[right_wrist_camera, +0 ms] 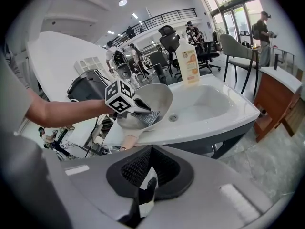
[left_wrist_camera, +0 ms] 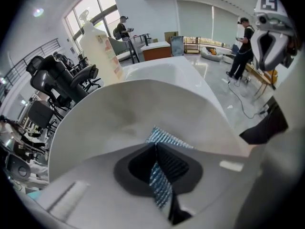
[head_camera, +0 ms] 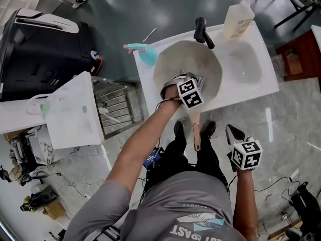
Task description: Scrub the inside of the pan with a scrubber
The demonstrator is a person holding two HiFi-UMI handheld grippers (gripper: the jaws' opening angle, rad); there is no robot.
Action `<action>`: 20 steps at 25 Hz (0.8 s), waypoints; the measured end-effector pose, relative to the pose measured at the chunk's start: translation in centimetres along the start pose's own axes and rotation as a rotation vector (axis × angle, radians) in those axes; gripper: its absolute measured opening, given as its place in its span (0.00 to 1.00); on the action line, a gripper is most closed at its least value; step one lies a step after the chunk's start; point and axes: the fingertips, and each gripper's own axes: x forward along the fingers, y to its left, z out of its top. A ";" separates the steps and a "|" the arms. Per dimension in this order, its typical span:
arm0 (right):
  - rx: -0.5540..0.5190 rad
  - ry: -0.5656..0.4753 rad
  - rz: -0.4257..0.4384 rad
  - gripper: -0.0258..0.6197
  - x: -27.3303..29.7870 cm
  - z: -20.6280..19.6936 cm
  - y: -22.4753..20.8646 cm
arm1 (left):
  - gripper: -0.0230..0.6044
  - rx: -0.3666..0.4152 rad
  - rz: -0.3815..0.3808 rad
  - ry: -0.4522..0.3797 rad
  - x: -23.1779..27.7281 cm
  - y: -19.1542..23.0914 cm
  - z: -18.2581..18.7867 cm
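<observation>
A pale round pan sits in the left part of the white sink. Its copper-coloured handle sticks out over the front rim toward me. My left gripper reaches down into the pan and is shut on a silvery mesh scrubber, whose free end lies against the pan's inner wall. The right gripper view shows the same scrubber inside the pan. My right gripper hangs over the floor, in front of the sink and apart from the handle, jaws together and nothing in them.
A soap bottle and a black faucet stand at the sink's back edge. A teal brush lies at its left corner. A white table, a wire rack and a black appliance stand left; a wooden cabinet right.
</observation>
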 end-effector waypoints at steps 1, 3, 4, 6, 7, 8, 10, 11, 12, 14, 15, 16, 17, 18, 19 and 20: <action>0.001 -0.001 -0.004 0.04 -0.3 -0.1 -0.2 | 0.05 -0.007 -0.002 -0.006 -0.2 -0.2 0.2; 0.003 -0.009 -0.013 0.04 -0.9 0.1 -0.5 | 0.05 -0.015 -0.002 -0.013 -0.7 -0.4 0.3; 0.004 -0.014 -0.017 0.04 -1.1 0.3 -0.6 | 0.05 -0.017 -0.001 -0.015 -0.9 -0.4 0.3; 0.003 -0.023 -0.024 0.04 -1.5 0.8 -0.9 | 0.05 -0.022 0.002 -0.022 -1.4 -0.4 0.3; 0.002 -0.025 -0.027 0.04 -1.7 0.9 -1.0 | 0.05 -0.025 0.003 -0.026 -1.6 -0.4 0.3; 0.000 -0.027 -0.029 0.04 -1.8 1.0 -1.1 | 0.05 -0.027 0.004 -0.031 -1.9 -0.6 0.2; -0.004 -0.027 -0.032 0.04 -1.9 1.1 -1.0 | 0.05 -0.034 0.005 -0.039 -2.5 -0.9 -0.1; -0.006 -0.026 -0.032 0.04 -2.0 1.2 -0.9 | 0.05 -0.040 0.006 -0.043 -2.8 -1.1 -0.3; -0.008 -0.026 -0.032 0.04 -2.0 1.3 -0.8 | 0.05 -0.048 0.008 -0.049 -3.2 -1.2 -0.6; -0.016 -0.026 -0.028 0.04 -1.9 1.5 -0.3 | 0.05 -0.068 0.014 -0.069 -4.2 -1.2 -0.8; -0.020 -0.025 -0.025 0.04 -1.8 1.6 0.0 | 0.05 -0.079 0.017 -0.081 -4.8 -1.2 -0.9; -0.025 -0.024 -0.022 0.04 -1.7 1.7 0.3 | 0.05 -0.090 0.019 -0.092 -5.4 -1.2 -1.0; -0.030 -0.022 -0.019 0.04 -1.6 1.8 0.6 | 0.05 -0.099 0.021 -0.102 -6.0 -1.1 -1.1; -0.035 -0.020 -0.016 0.04 -1.5 1.9 1.0 | 0.05 -0.105 0.024 -0.111 -6.7 -1.1 -1.2; -0.041 -0.018 -0.013 0.04 -1.3 2.0 1.4 | 0.05 -0.109 0.026 -0.118 -7.2 -1.1 -1.4; -0.046 -0.018 -0.009 0.04 -1.2 2.1 1.7 | 0.05 -0.110 0.027 -0.124 -7.8 -1.1 -1.6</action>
